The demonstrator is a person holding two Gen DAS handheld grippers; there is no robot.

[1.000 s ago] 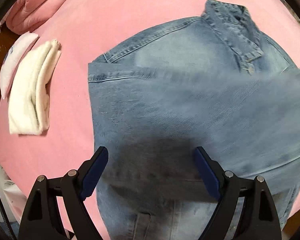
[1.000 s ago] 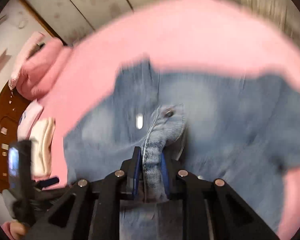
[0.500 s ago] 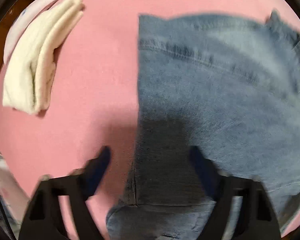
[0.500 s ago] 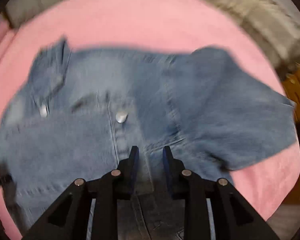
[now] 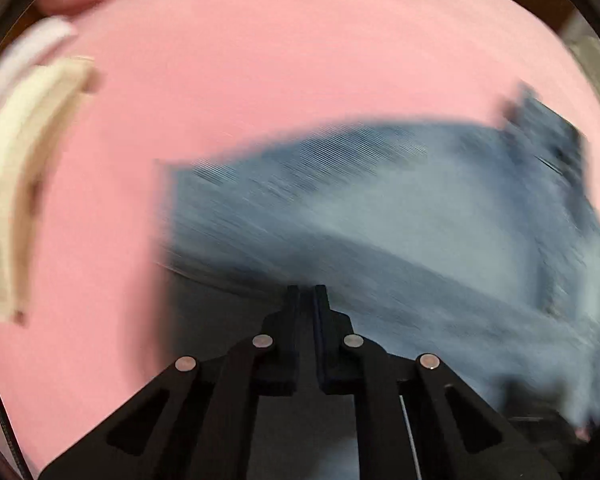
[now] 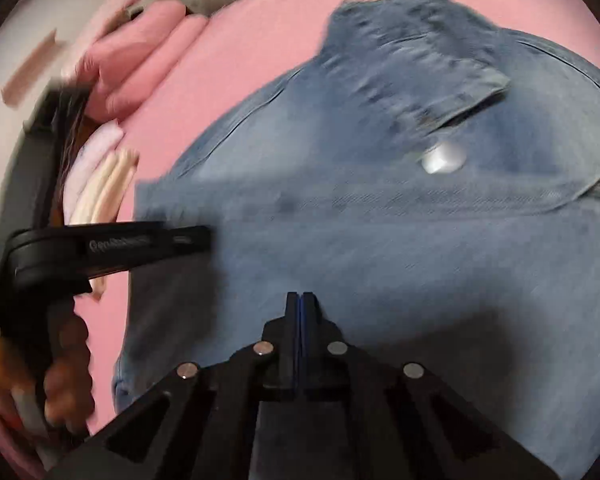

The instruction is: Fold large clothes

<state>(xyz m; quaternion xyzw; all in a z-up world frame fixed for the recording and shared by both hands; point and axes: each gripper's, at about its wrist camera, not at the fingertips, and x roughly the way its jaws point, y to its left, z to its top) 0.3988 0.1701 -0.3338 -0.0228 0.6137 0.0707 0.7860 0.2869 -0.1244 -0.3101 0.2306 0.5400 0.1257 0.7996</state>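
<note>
Hovering above the denim shirt [image 6: 380, 240], right gripper [image 6: 300, 300] and left gripper [image 5: 307, 294] both have jaws pressed together, empty.

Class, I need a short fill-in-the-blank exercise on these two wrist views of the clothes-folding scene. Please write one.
1. The denim shirt lies on a ____ bedsheet.
2. The right tongs have their jaws ____, with nothing between them.
3. A round ____ button shows just below the shirt's collar.
4. The folded cream cloth lies ____ the shirt, not on it.

Missing words: pink; shut; metal; beside
</note>
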